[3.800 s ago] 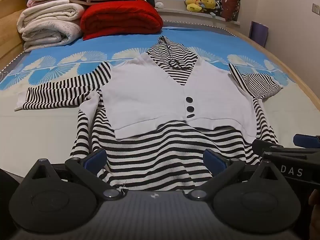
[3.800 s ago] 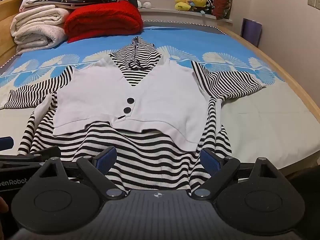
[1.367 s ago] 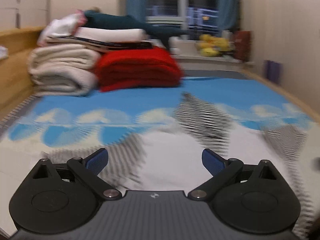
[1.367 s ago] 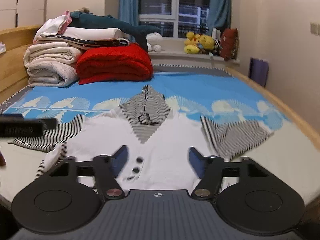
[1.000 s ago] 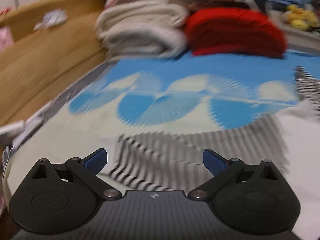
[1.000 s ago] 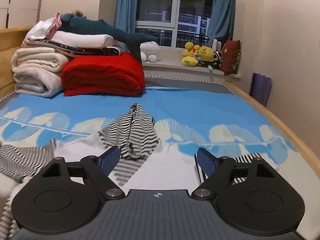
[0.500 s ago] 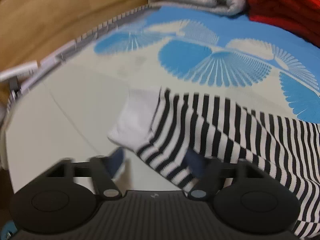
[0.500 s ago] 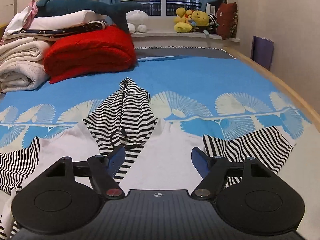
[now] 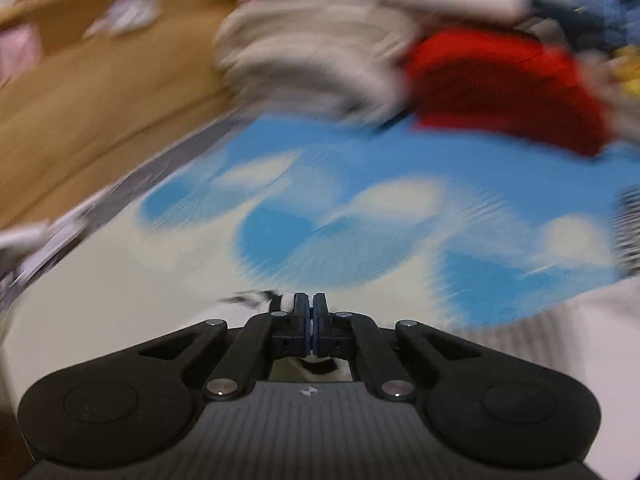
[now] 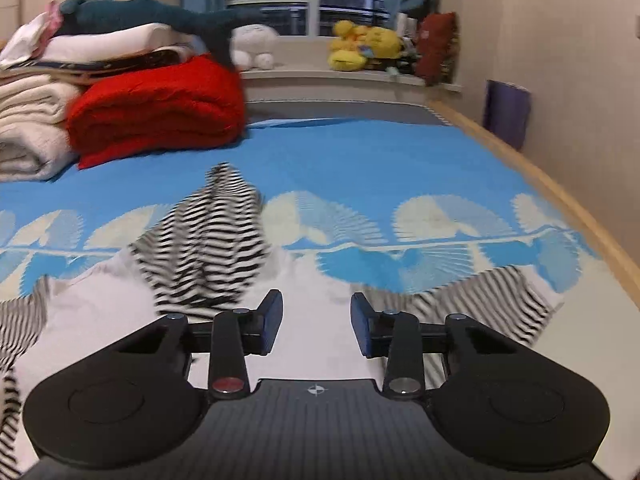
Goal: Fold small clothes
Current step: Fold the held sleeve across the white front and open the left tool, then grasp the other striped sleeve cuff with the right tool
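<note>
A small black-and-white striped hooded top with a white vest front point(image 10: 312, 344) lies flat on the bed. Its striped hood point(image 10: 212, 240) points away from me and its right sleeve point(image 10: 492, 304) spreads to the right. My left gripper point(image 9: 311, 304) is shut on the end of the left striped sleeve point(image 9: 256, 298); a bit of striped cuff sticks out beside the pads, and the view is blurred. My right gripper point(image 10: 316, 320) is part-open and empty, low over the white chest between hood and right sleeve.
A red folded blanket point(image 10: 160, 104) and a stack of white blankets point(image 10: 28, 132) sit at the head of the blue patterned sheet point(image 10: 380, 168). Plush toys point(image 10: 360, 48) line the windowsill. A wooden bed rail point(image 10: 560, 200) runs along the right; a wooden board point(image 9: 80, 120) stands left.
My left gripper has closed on the left sleeve's cuff end and is moving with it. My right gripper has narrowed its opening and dropped closer to the top's chest.
</note>
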Demonstrator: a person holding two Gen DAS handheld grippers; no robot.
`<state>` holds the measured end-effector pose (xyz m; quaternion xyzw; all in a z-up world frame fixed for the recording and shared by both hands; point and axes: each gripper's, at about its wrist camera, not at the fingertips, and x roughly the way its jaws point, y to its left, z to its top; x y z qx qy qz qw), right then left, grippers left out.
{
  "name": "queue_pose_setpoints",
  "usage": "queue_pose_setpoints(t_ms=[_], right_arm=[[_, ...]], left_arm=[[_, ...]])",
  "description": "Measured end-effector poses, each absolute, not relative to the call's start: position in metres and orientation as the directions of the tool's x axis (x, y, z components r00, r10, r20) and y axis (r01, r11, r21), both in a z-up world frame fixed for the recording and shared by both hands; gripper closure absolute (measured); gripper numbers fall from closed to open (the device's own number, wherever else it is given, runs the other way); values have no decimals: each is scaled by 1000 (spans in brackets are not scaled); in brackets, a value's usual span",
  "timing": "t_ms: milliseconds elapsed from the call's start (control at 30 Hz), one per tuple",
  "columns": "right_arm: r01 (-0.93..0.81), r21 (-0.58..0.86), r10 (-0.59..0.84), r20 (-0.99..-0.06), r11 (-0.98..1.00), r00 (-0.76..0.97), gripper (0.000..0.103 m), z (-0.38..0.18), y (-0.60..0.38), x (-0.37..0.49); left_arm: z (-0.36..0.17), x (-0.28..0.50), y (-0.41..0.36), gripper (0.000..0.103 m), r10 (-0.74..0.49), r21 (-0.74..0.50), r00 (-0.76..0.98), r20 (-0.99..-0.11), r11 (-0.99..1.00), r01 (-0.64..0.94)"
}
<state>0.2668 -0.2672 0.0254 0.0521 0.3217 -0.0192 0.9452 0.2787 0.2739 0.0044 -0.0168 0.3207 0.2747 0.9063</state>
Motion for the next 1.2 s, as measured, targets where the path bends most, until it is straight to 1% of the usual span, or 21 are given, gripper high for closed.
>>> queue_pose_setpoints(t_ms=[100,200,233,267,300,333,367,400,433,500,600,633,700,767,800,867,1000,1033,1067,1100,1200], right_arm=[[143,124,-28,-652,982,757,64,17,-290,268],[167,139,-31,-669,976,742,64,10,-300,264],[167,140,-31,-671,976,741,64,8,-302,263],[169,143,-29,-675,975,738,64,6,-303,263],[173,153,-24,-677,973,735,64,4,-305,263],[182,169,-19,-681,969,732,64,2,-306,264],[194,185,-15,-685,963,729,63,0,-309,266],[210,203,-12,-692,957,722,63,-2,-311,268],[222,222,-3,-700,949,714,63,-5,-314,270],[237,264,23,-714,935,700,63,-13,-318,274],[241,295,56,-731,924,680,63,-27,-315,282],[240,306,67,-733,921,677,62,-34,-314,286],[275,318,78,-771,907,632,62,-51,-313,296],[297,405,162,-785,865,598,60,-69,-314,307],[302,426,187,-789,853,585,61,-79,-312,314],[345,409,172,-818,845,549,60,-96,-308,325],[430,412,171,-851,804,496,60,-125,-305,343],[424,391,149,-853,817,500,66,-126,-302,345],[409,364,122,-852,836,510,88,-125,-298,346],[392,346,105,-848,852,519,99,-123,-295,347],[387,363,92,-818,847,568,99,-108,-299,338]], left_arm=[[43,280,186,102,277,28,800,-532,950,-310],[66,274,87,102,-66,-134,869,-490,991,0],[68,272,55,99,-209,-199,842,-497,972,124],[69,272,26,88,-345,-251,785,-514,936,247],[71,269,4,83,-437,-282,740,-512,899,336],[73,266,-5,74,-449,-282,748,-489,893,352],[75,265,-6,62,-431,-279,766,-476,900,334],[76,268,-1,60,-406,-287,781,-475,910,299],[75,273,10,60,-364,-295,794,-487,924,243],[70,283,31,60,-256,-258,810,-528,957,134],[50,298,61,60,-62,-134,761,-646,990,-34],[44,302,73,60,-24,-112,727,-686,991,-73],[31,306,100,60,8,-116,659,-752,983,-144],[23,308,127,60,5,-158,605,-796,963,-216],[21,307,141,60,7,-171,588,-809,954,-246],[18,305,161,60,25,-163,569,-822,947,-277],[16,312,168,60,35,-130,546,-837,957,-259],[15,312,168,60,24,-131,538,-842,960,-246],[12,313,166,60,11,-133,530,-848,963,-233],[7,316,164,60,3,-133,522,-853,966,-223],[-5,322,149,60,-29,-142,504,-863,972,-188]])
